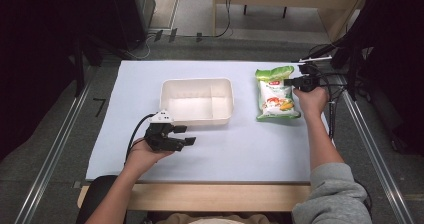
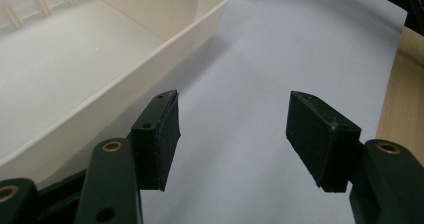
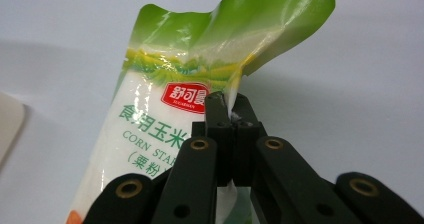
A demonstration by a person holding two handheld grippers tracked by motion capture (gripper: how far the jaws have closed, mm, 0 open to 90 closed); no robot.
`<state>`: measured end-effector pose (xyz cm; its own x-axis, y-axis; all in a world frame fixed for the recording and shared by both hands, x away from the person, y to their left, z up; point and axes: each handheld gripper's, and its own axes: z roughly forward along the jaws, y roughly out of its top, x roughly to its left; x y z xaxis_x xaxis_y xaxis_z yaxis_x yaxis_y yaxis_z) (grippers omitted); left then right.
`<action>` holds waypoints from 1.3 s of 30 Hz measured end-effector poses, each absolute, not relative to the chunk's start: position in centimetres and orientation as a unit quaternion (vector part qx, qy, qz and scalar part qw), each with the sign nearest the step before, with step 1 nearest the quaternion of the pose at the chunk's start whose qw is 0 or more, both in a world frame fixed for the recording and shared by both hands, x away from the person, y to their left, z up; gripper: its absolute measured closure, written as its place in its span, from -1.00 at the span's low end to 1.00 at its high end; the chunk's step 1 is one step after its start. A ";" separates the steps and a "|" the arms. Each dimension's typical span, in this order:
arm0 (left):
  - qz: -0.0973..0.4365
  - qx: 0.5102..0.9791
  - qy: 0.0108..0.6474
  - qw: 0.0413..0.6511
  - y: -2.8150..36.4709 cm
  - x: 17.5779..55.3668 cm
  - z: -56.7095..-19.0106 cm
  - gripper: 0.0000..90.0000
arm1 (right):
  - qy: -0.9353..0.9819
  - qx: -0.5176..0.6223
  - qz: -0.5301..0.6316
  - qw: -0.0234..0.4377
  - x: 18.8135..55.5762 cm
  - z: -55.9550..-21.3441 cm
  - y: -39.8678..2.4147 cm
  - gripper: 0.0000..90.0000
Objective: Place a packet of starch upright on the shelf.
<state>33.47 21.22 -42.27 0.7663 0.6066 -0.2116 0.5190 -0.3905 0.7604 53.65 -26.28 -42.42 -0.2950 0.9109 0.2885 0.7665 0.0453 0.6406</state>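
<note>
A person sits at a desk covered in a white sheet, holding a claw in each hand. The left claw hovers low over the desk with its jaws apart and nothing between them. Just beyond it, close to its left jaw, sits an empty cream tray with a divider inside. Well off to the right, the right claw has its jaws pressed together on the edge of a green and white bag of corn starch, near the bag's upper end. The bag lies on the desk beside the tray, not in it. Judging from this, the grip is made, but lifting the bag and moving it into the tray remain.
</note>
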 end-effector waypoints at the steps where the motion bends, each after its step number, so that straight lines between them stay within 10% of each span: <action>1: 0.050 0.833 0.337 0.437 21.2 33.5 -42.3 -0.14 | 0.716 0.583 0.370 0.100 53.5 -42.1 -26.3 1.00; 39: 0.051 0.829 0.340 0.441 21.7 33.5 -42.0 -0.14 | 0.744 0.464 0.460 0.141 45.9 -32.0 -23.0 1.00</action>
